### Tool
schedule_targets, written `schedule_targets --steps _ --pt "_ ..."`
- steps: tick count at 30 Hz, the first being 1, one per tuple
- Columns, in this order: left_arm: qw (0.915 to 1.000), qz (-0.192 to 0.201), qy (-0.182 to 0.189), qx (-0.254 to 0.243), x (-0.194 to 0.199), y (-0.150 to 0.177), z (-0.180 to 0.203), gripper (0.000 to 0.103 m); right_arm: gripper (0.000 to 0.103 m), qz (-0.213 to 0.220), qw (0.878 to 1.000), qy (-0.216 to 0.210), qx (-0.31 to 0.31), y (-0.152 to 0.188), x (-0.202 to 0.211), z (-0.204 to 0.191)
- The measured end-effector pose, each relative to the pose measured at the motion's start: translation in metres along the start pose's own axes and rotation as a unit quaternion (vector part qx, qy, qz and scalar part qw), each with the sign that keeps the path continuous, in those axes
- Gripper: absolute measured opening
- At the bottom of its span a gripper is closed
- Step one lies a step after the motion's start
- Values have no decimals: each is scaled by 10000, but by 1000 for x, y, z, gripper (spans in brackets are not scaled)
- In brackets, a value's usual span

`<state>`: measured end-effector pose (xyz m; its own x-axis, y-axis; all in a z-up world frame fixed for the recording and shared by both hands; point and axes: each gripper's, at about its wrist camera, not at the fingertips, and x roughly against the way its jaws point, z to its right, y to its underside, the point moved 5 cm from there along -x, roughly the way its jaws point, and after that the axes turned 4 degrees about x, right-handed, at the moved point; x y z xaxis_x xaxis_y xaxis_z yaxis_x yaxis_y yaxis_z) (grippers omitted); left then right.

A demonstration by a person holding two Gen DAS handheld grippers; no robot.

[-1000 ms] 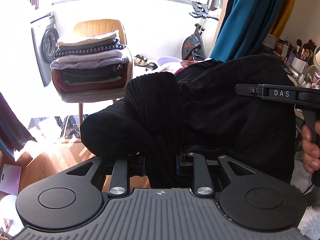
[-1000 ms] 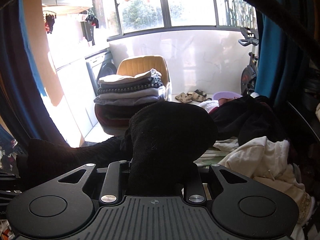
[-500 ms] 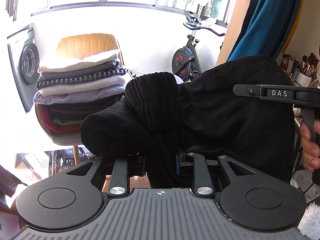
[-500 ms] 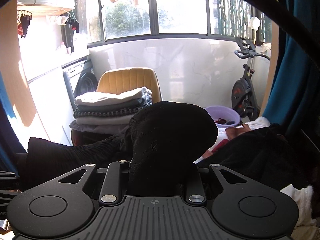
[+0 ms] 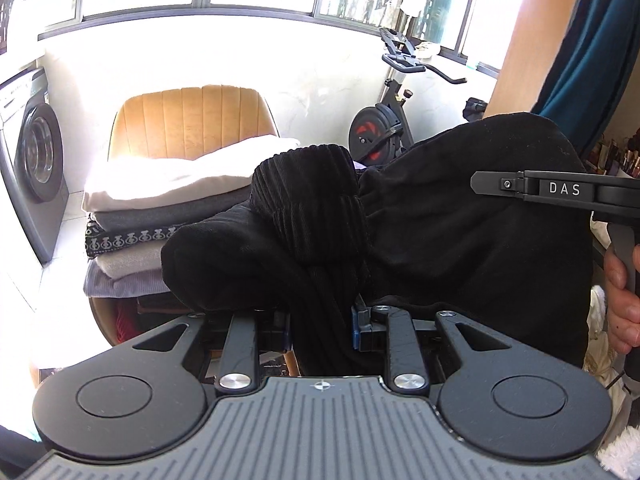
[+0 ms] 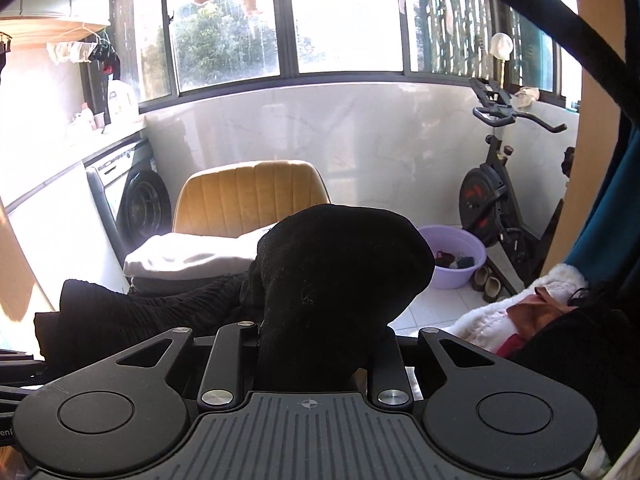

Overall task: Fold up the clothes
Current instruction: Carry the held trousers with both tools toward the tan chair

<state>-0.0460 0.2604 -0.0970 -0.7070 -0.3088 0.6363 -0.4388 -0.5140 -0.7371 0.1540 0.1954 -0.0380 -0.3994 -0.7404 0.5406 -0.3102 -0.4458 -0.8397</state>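
A folded black garment (image 5: 460, 240) with a ribbed cuff (image 5: 312, 208) hangs between both grippers. My left gripper (image 5: 320, 320) is shut on the ribbed part, and cloth hides its fingertips. In the right wrist view the same black garment (image 6: 340, 276) bulges over my right gripper (image 6: 316, 344), which is shut on it. A person's hand (image 5: 622, 300) holds the right tool's handle at the right edge. Beyond the garment stands a tan chair (image 5: 192, 120) bearing a stack of folded clothes (image 5: 168, 196) with a white piece on top.
A washing machine (image 5: 36, 156) stands left of the chair, and an exercise bike (image 6: 492, 200) is to the right. A purple basin (image 6: 460, 252) and slippers (image 6: 486, 282) sit on the tiled floor. Unfolded clothes (image 6: 520, 320) are heaped at lower right. A blue curtain (image 5: 580, 60) hangs at right.
Both grippers have carried the black garment toward the chair, whose stack now looks larger and nearer. The exercise bike has come fully into view. Both grips are unchanged.
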Motion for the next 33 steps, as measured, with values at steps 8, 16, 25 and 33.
schedule_targets --steps 8,16,25,33 --pt "9986 209 -443 204 -74 -95 -78 26 21 -71 9968 -673 415 -90 -145 -21" --pt "9804 620 -1392 1247 -148 -204 -165 26 21 -34 9746 -1954 1095 -246 -334 -50" --pt "9497 537 -2209 2154 -215 -248 -241 26 21 -813 9535 -2593 1302 -308 -542 -100" --pt "9375 146 -2271 2632 -258 -232 -261 26 21 -1340 9288 -2908 1868 -285 -603 -137"
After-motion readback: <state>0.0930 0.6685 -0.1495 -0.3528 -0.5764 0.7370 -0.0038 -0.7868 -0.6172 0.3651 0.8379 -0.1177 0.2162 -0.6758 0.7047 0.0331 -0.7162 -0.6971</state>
